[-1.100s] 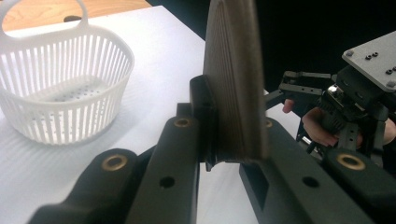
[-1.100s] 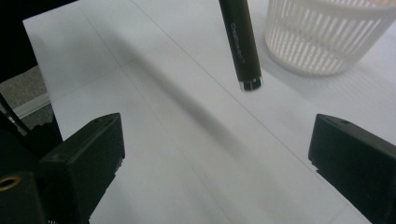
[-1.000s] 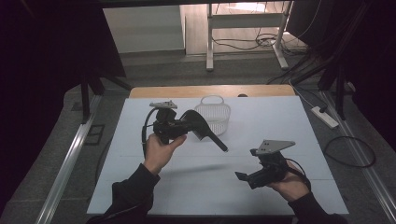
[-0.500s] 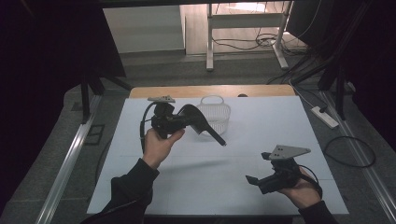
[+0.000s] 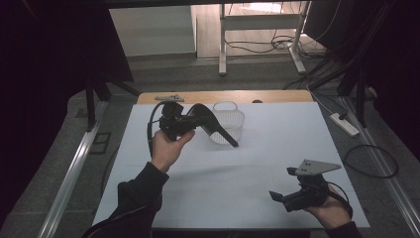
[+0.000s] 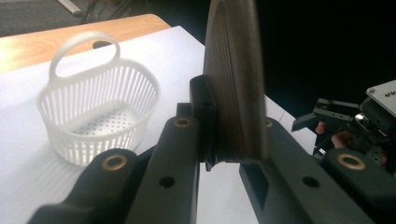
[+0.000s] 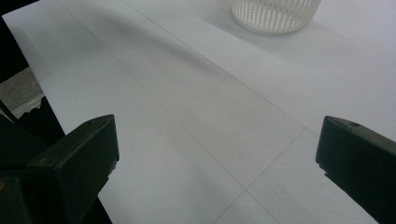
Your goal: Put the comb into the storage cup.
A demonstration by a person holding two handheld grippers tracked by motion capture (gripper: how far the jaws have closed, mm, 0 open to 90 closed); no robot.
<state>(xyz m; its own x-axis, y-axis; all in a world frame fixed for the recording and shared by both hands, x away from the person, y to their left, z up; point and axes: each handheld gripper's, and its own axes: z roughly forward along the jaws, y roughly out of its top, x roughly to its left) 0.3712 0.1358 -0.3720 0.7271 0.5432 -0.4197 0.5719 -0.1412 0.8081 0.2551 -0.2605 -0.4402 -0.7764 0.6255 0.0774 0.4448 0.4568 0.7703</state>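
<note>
A black shoe with a thin pointed heel [image 5: 214, 127] hangs above the white table, its heel slanting down over a white slotted basket [image 5: 234, 120]. My left gripper [image 5: 190, 120] is shut on it; in the left gripper view the jaws [image 6: 229, 135] squeeze the ribbed sole [image 6: 233, 79], with the basket [image 6: 98, 112] empty behind. My right gripper [image 5: 283, 198] sits low near the front right of the table. Its jaws [image 7: 217, 149] stand wide open over bare white surface, the basket's base [image 7: 275, 14] far ahead. The right gripper [image 6: 329, 119] also appears in the left gripper view.
The white table [image 5: 257, 158] has a wooden strip [image 5: 277, 95] along its far edge. A power strip [image 5: 344, 124] and cables lie on the floor to the right. A metal stand [image 5: 257, 29] is behind the table.
My right hand has slid to the right and nearer the table's front edge, gripper still open. The left hand with the shoe has hardly moved.
</note>
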